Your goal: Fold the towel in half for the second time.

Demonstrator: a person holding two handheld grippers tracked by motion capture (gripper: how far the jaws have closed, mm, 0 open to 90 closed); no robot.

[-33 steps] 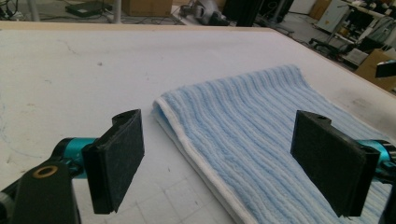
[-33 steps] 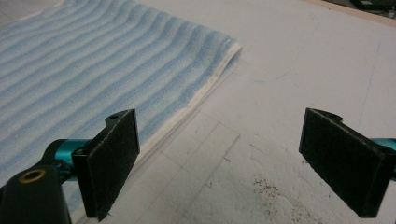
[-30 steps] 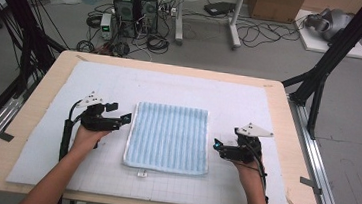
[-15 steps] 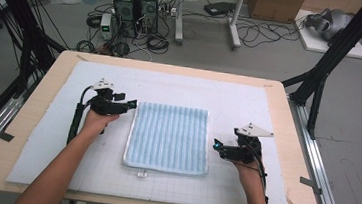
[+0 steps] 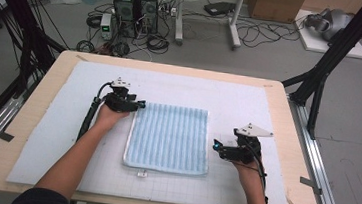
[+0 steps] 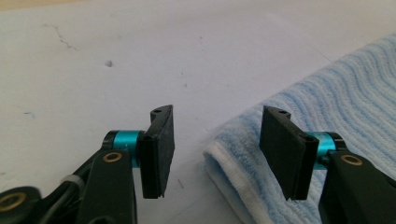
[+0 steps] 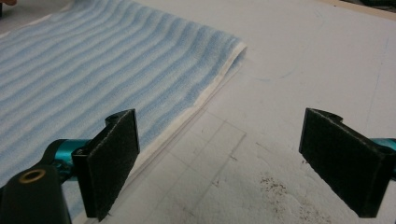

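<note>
On a wooden table (image 5: 285,142) covered with a white padded mat (image 5: 239,100), a folded light-blue striped terry towel with a white hem (image 5: 169,137) lies flat near the middle, between a person's two hand-held grippers. At the towel's far left corner, the left gripper (image 5: 141,104) sits low over the mat; its black jaws have just been closing and now stand partly apart. From the left gripper view, the rounded corner of the towel (image 6: 233,158) pokes into the gap between the jaws, nearer the right-hand pad (image 6: 284,154), and neither pad presses on the cloth. Beside the towel's right edge, toward the near corner, the right gripper (image 5: 216,146) hovers with its jaws wide apart and nothing between them. From the right gripper view, the towel's white-hemmed edge (image 7: 187,116) runs just past the left-hand pad (image 7: 112,163), while bare mat, lightly speckled with dark specks (image 7: 280,186), lies under the open gap.
</note>
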